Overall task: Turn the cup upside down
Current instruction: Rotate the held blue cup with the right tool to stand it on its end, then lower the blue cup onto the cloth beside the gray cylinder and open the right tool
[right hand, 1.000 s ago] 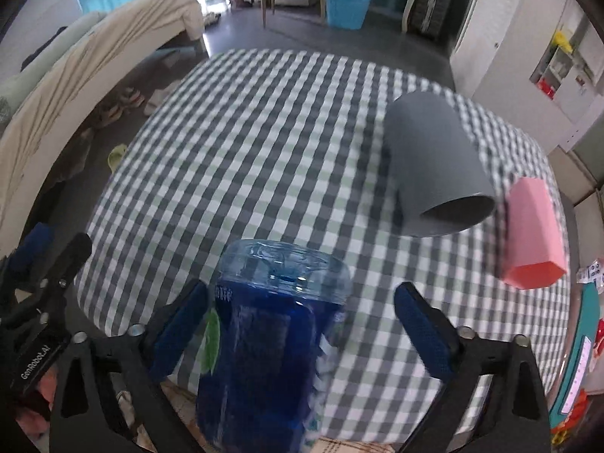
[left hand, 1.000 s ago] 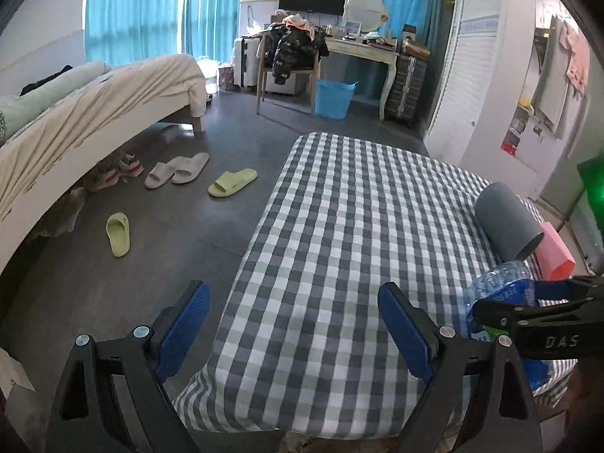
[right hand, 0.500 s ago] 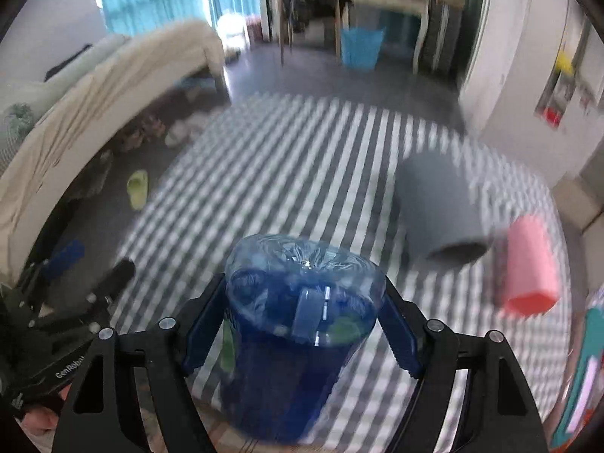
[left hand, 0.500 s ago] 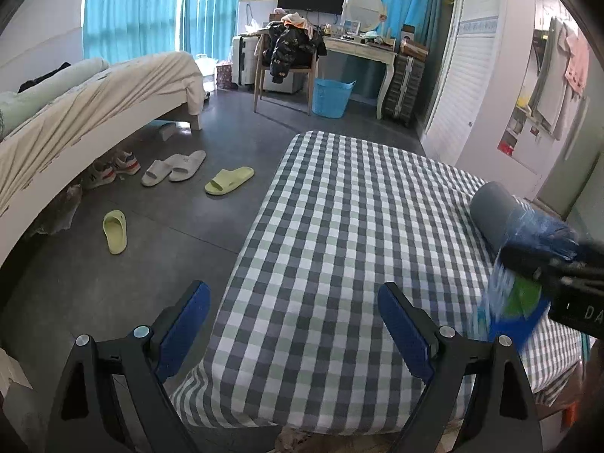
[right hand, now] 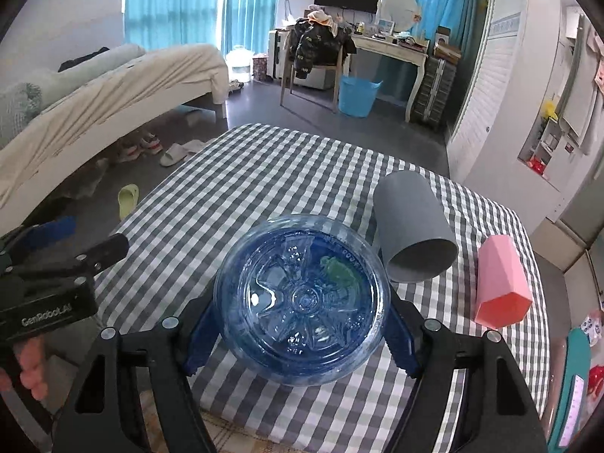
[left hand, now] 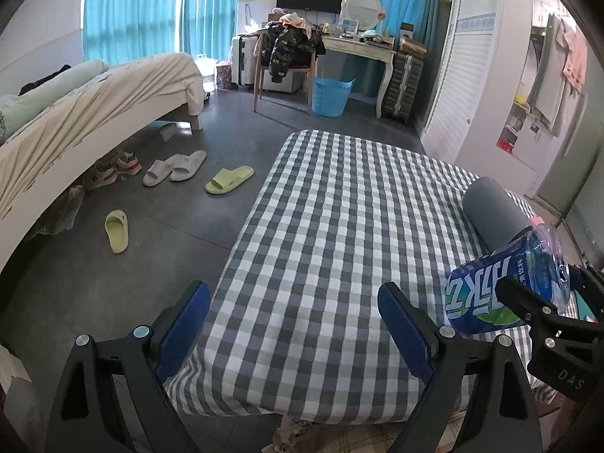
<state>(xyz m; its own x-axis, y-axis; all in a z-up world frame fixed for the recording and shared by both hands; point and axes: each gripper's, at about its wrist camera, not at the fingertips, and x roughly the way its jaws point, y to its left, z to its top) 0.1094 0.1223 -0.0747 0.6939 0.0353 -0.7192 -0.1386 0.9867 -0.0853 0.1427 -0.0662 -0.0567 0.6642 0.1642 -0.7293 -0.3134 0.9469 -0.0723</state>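
Your right hand-held gripper [right hand: 302,334] pinches the blue cup [right hand: 302,302] at lower centre of the right wrist view, its base facing the camera, so the cup lies roughly sideways above the checked tabletop [right hand: 234,188]: about half the flip looks done, with the rest of the turn and the set-down left. A second ago it stood upright between spread fingers. Your left hand-held gripper [left hand: 292,324] stays spread and empty at lower frame.
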